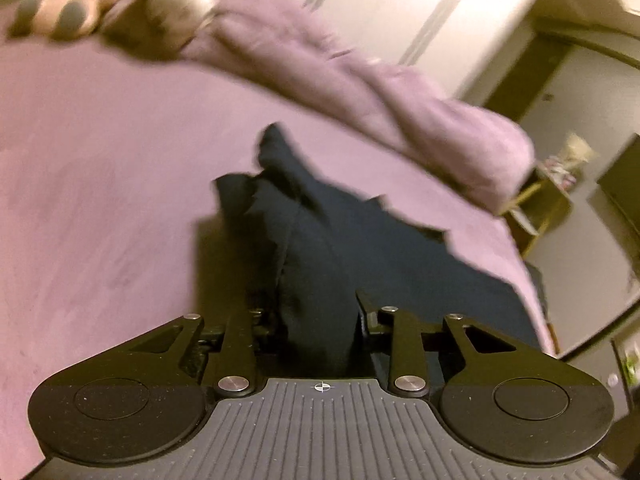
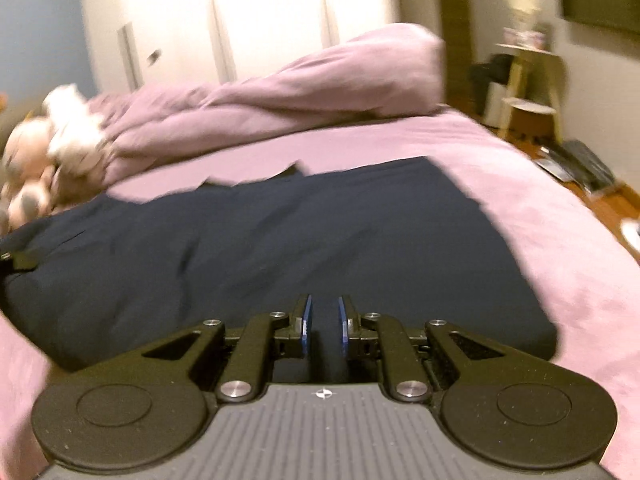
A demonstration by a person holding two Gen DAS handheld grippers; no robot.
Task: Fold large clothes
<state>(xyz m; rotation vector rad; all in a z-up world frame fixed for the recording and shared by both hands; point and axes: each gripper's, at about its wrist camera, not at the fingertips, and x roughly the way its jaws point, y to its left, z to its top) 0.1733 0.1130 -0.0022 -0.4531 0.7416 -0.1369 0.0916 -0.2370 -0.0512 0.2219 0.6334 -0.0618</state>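
Observation:
A large dark navy garment (image 2: 280, 240) lies spread across the pink bed (image 2: 560, 280). In the left wrist view the garment (image 1: 320, 240) rises off the sheet in a bunched ridge that runs straight into my left gripper (image 1: 312, 308). The cloth fills the gap between its black fingers (image 1: 366, 304), which are shut on it. My right gripper (image 2: 324, 314) sits at the garment's near edge, its blue pads (image 2: 306, 320) close together with dark cloth filling the narrow gap between them. Both views are blurred.
A rumpled pink duvet (image 2: 280, 96) lies along the far side of the bed, with plush toys (image 2: 60, 136) at its left end. Past the bed's right edge are a small wooden side table (image 2: 528, 80), the floor and white wardrobe doors (image 2: 240, 12).

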